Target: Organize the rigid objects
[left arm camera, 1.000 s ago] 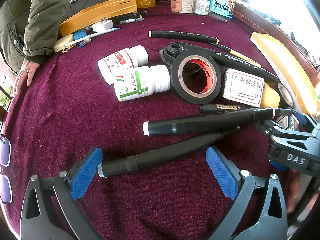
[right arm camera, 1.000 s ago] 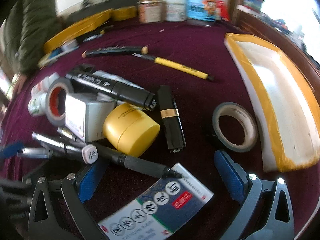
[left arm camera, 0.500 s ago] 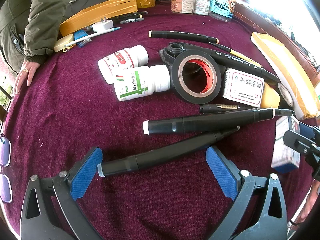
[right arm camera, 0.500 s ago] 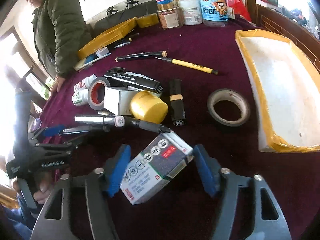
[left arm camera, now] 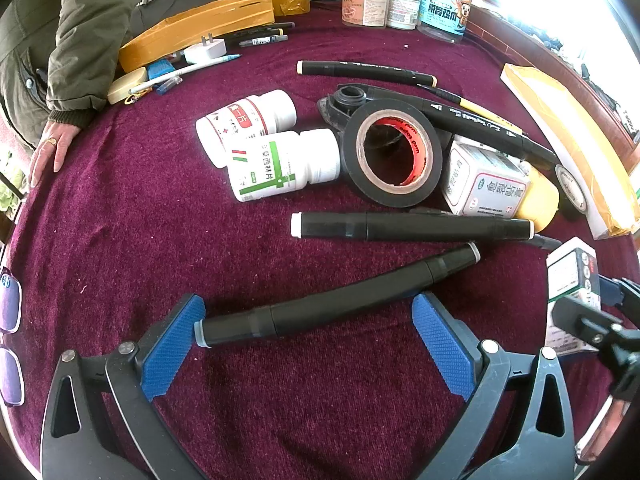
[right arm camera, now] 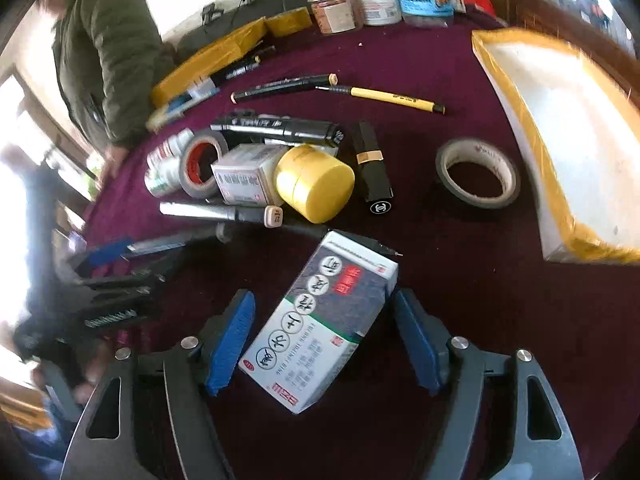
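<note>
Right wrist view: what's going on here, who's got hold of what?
A person is sorting clutter on a purple table with two handheld grippers. The right gripper has a medicine box slanted between its pads, which seem to press on it; its jaws have just closed in, then eased slightly. The left gripper is open above a black marker lying on the cloth. Bottles, tapes and pens are not yet sorted.

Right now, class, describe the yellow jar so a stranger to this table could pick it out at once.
Start at the dark red tablecloth and find the cluster of clutter in its middle. The yellow jar lies tipped on its side there, against a white medicine box and beside a black lipstick tube. It is the only squat, round, all-yellow thing in the heap.
</note>
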Tool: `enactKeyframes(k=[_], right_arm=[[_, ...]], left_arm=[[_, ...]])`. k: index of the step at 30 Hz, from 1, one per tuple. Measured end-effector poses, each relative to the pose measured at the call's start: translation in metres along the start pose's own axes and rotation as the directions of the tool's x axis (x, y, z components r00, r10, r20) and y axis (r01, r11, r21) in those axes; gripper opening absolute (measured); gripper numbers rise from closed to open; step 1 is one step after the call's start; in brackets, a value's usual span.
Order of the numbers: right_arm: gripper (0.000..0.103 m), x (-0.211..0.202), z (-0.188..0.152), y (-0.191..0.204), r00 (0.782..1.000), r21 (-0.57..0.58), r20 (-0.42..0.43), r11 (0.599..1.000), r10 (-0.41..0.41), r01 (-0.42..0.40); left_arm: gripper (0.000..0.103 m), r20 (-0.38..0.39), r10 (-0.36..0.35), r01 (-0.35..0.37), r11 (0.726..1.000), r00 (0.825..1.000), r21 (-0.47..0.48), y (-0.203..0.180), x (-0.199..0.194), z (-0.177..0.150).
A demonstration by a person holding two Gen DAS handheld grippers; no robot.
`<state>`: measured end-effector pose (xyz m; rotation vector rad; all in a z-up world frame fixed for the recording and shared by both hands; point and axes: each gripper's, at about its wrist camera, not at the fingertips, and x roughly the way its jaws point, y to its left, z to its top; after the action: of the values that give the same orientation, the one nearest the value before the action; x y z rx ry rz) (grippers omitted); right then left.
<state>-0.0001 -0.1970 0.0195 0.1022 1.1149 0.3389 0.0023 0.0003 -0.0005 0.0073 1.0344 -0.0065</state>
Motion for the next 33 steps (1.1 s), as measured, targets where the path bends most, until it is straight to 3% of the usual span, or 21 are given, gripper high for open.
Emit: enactKeyframes(k=[2,5,9,13,18,19,22,24,28,33], right_arm=[[0.046,-0.003,-0.001,0.002,1.000,-0.019,0.003,1.000,-0.004,0.004],[0.034,-0.011,-0.001,0.000,1.000,-0.030,0.011,1.000,-0.004,0.004],[0.033,-0.015,-0.004,-0.007,1.000,-0.020,0.020,1.000,0.014,-0.014],[0.033,-0.016,-0.007,-0.006,1.000,-0.052,0.014,0.999,0.005,-0.005],[0.033,-0.016,-0.009,-0.008,0.999,-0.051,0.026,0.998,0.025,-0.024],[0.033,-0.015,-0.010,-0.008,0.999,-0.054,0.029,0.998,0.028,-0.026],[0.033,-0.017,-0.012,-0.009,0.999,-0.059,0.041,0.998,0.035,-0.032],[0.033,-0.018,-0.013,-0.010,0.998,-0.063,0.041,0.997,0.042,-0.039],[0.034,-0.019,-0.014,-0.014,0.997,-0.047,0.042,0.997,0.062,-0.060],[0.036,-0.015,-0.018,-0.017,0.996,-0.037,0.036,0.996,0.078,-0.076]], left_arm=[[0.103,-0.002,-0.009,0.009,1.000,1.000,0.003,0.002,-0.001,-0.001],[0.103,0.002,-0.037,0.037,0.999,0.999,-0.010,0.006,-0.003,-0.002],[0.103,0.024,-0.083,0.084,0.996,0.996,-0.032,0.010,-0.008,-0.005],[0.103,0.014,-0.115,0.115,0.993,0.993,0.011,0.001,-0.011,-0.010],[0.102,-0.006,-0.039,0.039,0.978,0.999,0.206,-0.030,-0.017,-0.023],[0.099,-0.019,-0.029,0.033,0.971,0.999,0.237,-0.034,-0.019,-0.025],[0.077,0.020,-0.029,0.021,0.942,0.999,0.335,-0.049,-0.034,-0.035],[0.074,0.014,-0.032,0.024,0.925,0.999,0.379,-0.055,-0.040,-0.040],[0.074,0.058,-0.005,-0.020,0.906,0.998,0.423,-0.058,-0.047,-0.037],[0.074,0.065,-0.023,-0.006,0.909,0.998,0.417,-0.054,-0.047,-0.023]])
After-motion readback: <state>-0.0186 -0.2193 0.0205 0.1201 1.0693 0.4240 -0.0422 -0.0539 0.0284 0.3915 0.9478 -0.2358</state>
